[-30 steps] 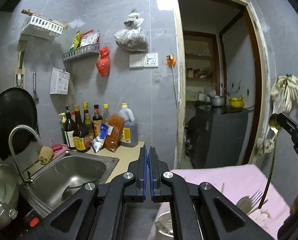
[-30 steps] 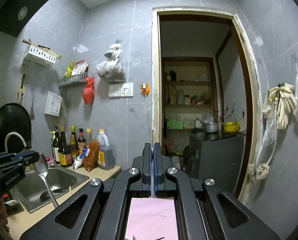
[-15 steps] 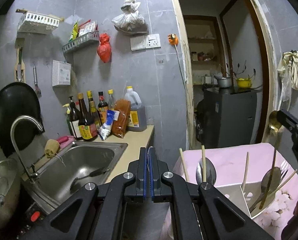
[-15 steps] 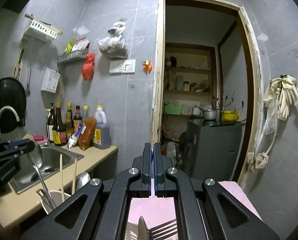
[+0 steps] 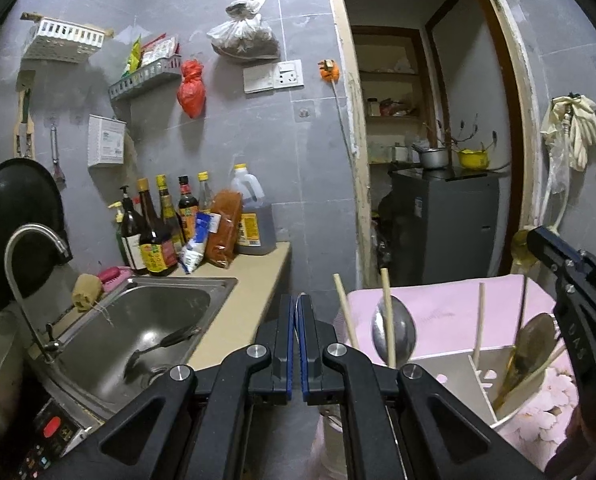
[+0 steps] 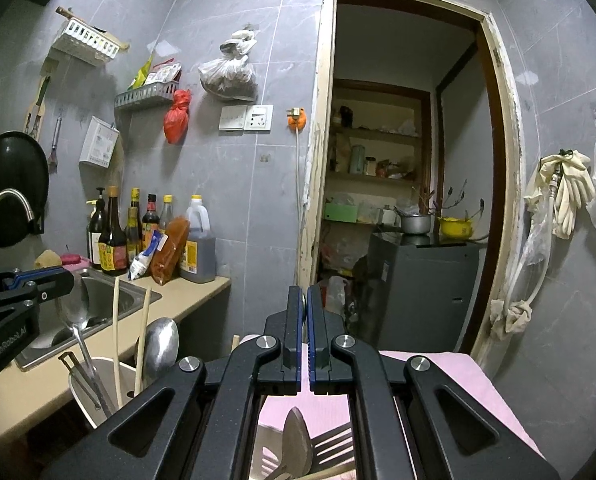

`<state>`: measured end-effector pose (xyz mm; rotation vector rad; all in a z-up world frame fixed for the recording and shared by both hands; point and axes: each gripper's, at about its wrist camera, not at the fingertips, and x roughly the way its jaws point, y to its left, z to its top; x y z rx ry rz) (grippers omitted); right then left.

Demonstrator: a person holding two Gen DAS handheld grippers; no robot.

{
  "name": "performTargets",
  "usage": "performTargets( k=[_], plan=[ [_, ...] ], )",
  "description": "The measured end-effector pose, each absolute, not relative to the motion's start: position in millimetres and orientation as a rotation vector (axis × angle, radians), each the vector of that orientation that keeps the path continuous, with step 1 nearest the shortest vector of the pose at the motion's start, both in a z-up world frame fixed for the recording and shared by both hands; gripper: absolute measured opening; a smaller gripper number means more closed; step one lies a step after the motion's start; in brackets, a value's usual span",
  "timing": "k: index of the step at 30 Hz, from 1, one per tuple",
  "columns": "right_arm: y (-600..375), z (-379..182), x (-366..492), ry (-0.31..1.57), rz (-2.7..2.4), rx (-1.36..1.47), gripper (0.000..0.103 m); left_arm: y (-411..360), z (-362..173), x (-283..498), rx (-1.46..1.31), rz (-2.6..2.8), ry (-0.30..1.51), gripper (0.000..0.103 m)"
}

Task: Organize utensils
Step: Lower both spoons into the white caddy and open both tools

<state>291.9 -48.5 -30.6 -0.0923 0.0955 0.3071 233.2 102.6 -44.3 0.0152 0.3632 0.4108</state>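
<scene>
My left gripper (image 5: pixel 296 305) is shut on a thin metal spoon; in the right wrist view its bowl (image 6: pixel 74 308) hangs under the gripper (image 6: pixel 68 278), handle down in the white divided utensil holder (image 6: pixel 82 380). My right gripper (image 6: pixel 306 298) is shut on a gold spoon (image 5: pixel 522 246) whose handle runs down into the holder's right compartment (image 5: pixel 509 396). The holder holds chopsticks (image 5: pixel 386 316), a steel spoon (image 5: pixel 393 330) and a fork (image 6: pixel 329 450).
The holder stands on a pink cloth (image 5: pixel 437 300). A steel sink (image 5: pixel 138 332) with a ladle and a tap (image 5: pixel 30 240) lies left. Sauce bottles (image 5: pixel 158 224) line the beige counter (image 5: pixel 242 312). A doorway with a dark fridge (image 5: pixel 445 220) is behind.
Both grippers have come down toward the utensil holder with their spoons; the holder, chopsticks and cutlery now show larger and higher in both views.
</scene>
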Motion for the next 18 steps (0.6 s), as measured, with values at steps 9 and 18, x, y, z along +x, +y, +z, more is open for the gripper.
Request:
performTargets(
  k=[9,18],
  plan=[
    [-52,-32,289,0.151,0.316,-0.075,0.004,111,-47,232,-0.102,0.274,0.419,0.005],
    [-62,-24,285,0.179,0.325,-0.058,0.004,119,-45,227,-0.2,0.216,0.445,0.011]
  ],
)
